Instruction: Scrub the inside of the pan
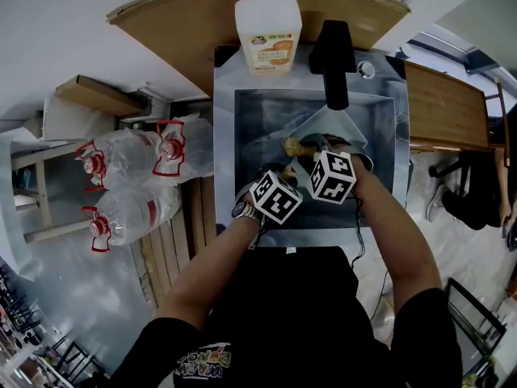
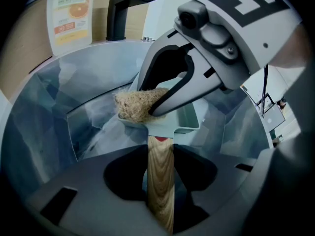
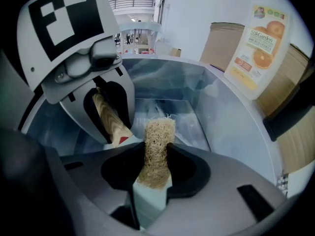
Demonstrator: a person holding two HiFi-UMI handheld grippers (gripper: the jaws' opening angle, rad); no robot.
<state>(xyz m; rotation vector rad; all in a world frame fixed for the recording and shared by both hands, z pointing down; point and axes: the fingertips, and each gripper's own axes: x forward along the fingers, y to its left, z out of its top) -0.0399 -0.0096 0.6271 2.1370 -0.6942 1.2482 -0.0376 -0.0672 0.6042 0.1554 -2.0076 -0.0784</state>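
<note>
Stainless sink (image 1: 384, 148), seen from above. Both grippers are low inside the basin.

Left gripper (image 2: 160, 178): jaws clamped on the wooden handle (image 2: 160, 173) of the pan (image 2: 189, 119). The handle runs straight up between the pads, with a small red mark where the wood meets the pan body.

The pan is pale grey-green and square-cornered. It sits in the sink basin under the black faucet (image 1: 334, 55), handle end toward the person. How far it is tilted cannot be told.

Right gripper (image 3: 155, 163): jaws closed on a tan loofah scrubber (image 3: 157, 149). The fibrous end sticks out past the fingertips and lies at the pan's near edge, just beside the handle joint (the left gripper view shows the fibres against the rim).

The two marker cubes are close together in the head view, left one nearer the person.

A pump bottle (image 1: 268, 31) with oranges on its label stands on the counter behind the sink, just left of the faucet. Clear water jugs (image 1: 129, 168) with red caps lie on the floor to the left.
</note>
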